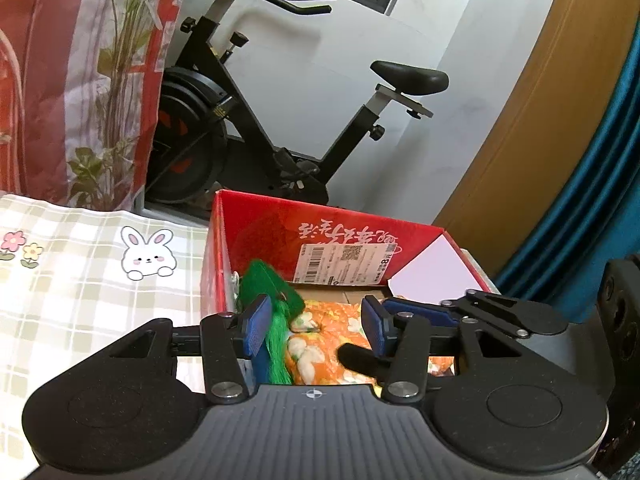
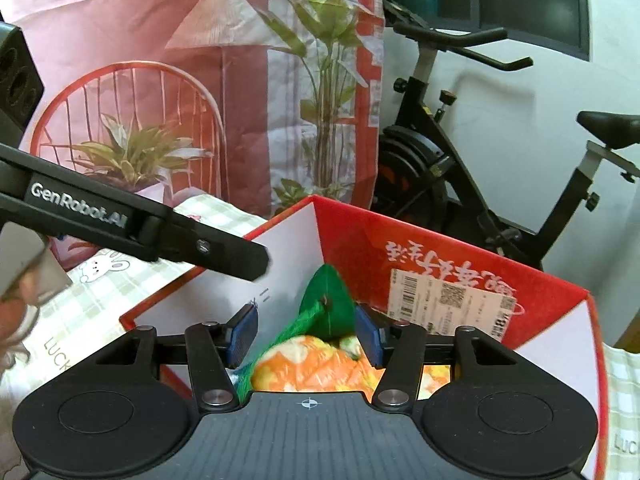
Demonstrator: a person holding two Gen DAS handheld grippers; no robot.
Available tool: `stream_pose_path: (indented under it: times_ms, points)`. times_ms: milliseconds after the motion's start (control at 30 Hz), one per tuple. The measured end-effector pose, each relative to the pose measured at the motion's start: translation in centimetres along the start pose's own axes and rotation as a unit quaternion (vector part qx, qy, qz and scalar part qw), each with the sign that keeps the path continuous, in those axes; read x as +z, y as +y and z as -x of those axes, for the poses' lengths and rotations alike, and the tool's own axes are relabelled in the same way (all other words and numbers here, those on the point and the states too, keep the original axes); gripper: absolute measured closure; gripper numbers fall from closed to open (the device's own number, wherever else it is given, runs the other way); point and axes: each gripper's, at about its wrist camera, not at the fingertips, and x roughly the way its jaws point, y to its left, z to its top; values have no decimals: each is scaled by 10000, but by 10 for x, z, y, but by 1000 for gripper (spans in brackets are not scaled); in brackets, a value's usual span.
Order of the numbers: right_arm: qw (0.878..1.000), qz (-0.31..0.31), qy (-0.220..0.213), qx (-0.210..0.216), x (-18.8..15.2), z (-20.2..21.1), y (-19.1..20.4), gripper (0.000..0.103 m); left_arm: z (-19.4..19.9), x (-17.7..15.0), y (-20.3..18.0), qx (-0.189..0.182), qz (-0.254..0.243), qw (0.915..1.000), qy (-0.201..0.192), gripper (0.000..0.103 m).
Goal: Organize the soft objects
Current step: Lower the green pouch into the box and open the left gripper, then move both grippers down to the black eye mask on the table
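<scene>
Printed plant cloth (image 1: pixel 60 80) is hanging at 10 o'clock in the left wrist view, with the checked sheet (image 1: pixel 80 300) and its bunny print (image 1: pixel 148 258) spreading at 9 o'clock of the red box (image 1: pixel 260 220). The left gripper (image 1: pixel 315 328) is pointing down into the box with its tongs parted. A green tassel (image 1: pixel 278 344) is lying against the pad at 9 o'clock, and the orange plush (image 1: pixel 328 344) is sitting between the pads; can't tell if they're clamping it. The plush is resting inside the box at 6 o'clock of the shipping label (image 1: pixel 348 264), its green leaf (image 1: pixel 268 284) sticking up toward 11 o'clock. The exercise bike (image 1: pixel 240 120) is standing behind the box at 12 o'clock and the teal curtain (image 1: pixel 600 200) is hanging at 3 o'clock. The right gripper (image 2: pixel 305 332) is reaching into the box from 3 o'clock of the left one, tongs released, the plush lying loose between the pads.
</scene>
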Motion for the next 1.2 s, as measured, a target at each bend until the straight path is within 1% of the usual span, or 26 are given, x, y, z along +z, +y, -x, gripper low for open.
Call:
stream_pose_path:
  times_ms: [167,367,533,700,833,1000,1133,1200]
  points:
    - [9999,-37,-42,-114,-5,24,2,53,22,-9,-11,115,-163,9998,-81,51]
    - [9995,-156,-148,-225,-19,64,10,53,59,-30,-25,314,-286,9990,-152,51]
    - [9990,-256,-269,-252,-36,100,21,53,90,-62,-36,497,-280,9983,-115,51]
    - [9989,-282,-315,-221,-62,133,36,53,116,-101,-44,500,-144,9986,-14,51]
    - [9989,-378,-229,-186,-90,153,46,53,128,-138,-48,442,41,9988,201,51]
    - [9990,-416,16,-168,-125,169,63,53,125,-177,-49,411,213,9972,580,51]
    - [9980,-524,318,-154,-152,173,72,53,114,-198,-45,524,307,9934,973,51]
    - [9971,-606,422,-192,-163,173,72,53,111,-206,-42,605,344,9917,1084,51]
